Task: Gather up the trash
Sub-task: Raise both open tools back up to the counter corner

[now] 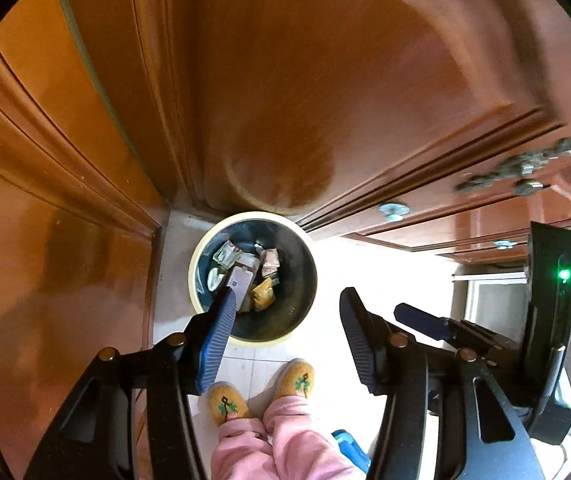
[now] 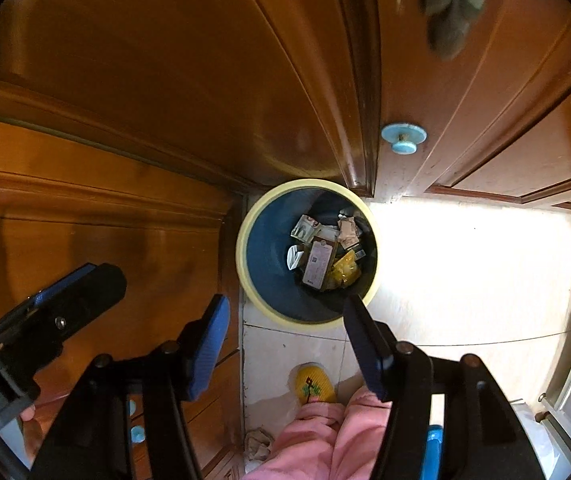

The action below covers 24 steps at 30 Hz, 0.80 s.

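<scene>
A round bin (image 1: pixel 201 258) with a cream rim and dark blue inside stands on the floor in a corner of wooden cabinets. It also shows in the right wrist view (image 2: pixel 245 240). Inside lie several pieces of trash: a brown carton (image 2: pixel 317 262), a yellow wrapper (image 2: pixel 345 270) and crumpled paper (image 2: pixel 347 228). My left gripper (image 1: pixel 289 320) is open and empty, high above the bin. My right gripper (image 2: pixel 285 320) is open and empty, also above the bin. The right gripper shows at the right in the left wrist view (image 1: pixel 425 320).
Wooden cabinet doors (image 1: pixel 305 80) with light blue knobs (image 2: pixel 403 138) surround the bin. The person's pink trousers (image 1: pixel 285 448) and yellow slippers (image 1: pixel 297 378) are on the pale tile floor (image 2: pixel 465 272). A crumpled paper ball (image 2: pixel 259 442) lies on the floor by the cabinet.
</scene>
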Tool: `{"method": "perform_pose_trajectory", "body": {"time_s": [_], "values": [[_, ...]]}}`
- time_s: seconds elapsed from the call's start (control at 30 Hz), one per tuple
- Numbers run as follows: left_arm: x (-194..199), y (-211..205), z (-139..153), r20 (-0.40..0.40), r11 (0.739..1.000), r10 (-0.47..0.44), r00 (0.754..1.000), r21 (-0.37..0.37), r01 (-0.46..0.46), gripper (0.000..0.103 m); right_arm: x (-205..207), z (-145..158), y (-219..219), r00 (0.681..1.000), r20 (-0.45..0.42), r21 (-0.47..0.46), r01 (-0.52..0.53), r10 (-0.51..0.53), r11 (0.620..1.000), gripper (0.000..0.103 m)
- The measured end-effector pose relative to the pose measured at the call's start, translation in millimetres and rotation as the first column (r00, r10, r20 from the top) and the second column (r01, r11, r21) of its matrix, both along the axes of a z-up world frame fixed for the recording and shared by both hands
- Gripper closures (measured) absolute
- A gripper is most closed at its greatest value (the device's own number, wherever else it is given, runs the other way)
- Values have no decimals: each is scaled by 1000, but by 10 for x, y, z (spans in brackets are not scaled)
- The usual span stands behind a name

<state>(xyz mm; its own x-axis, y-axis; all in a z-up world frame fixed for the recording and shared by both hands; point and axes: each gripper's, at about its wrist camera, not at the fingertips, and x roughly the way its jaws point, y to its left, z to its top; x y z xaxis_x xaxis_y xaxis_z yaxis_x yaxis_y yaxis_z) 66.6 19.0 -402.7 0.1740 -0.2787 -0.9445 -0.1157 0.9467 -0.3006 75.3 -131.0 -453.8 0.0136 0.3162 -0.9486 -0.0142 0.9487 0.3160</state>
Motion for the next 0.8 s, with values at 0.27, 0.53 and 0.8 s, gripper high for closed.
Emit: {"method": "perform_pose_trajectory", "body": {"time_s": [0.27,0.53,0.8], "values": [[2,-65,1212,152,997,-83,985,5,83,51,-183,990,-58,998,62,24,2,-3,1000,43],[-3,-123,2466,325,987,-158,932,47,151,46,-411,2104,-138,985,167,59,29,-39,998,43],[84,-101,3362,457,983,-182,871,66,171,44,-545,3234,-246,938,337,67,63,-81,996,43]]}}
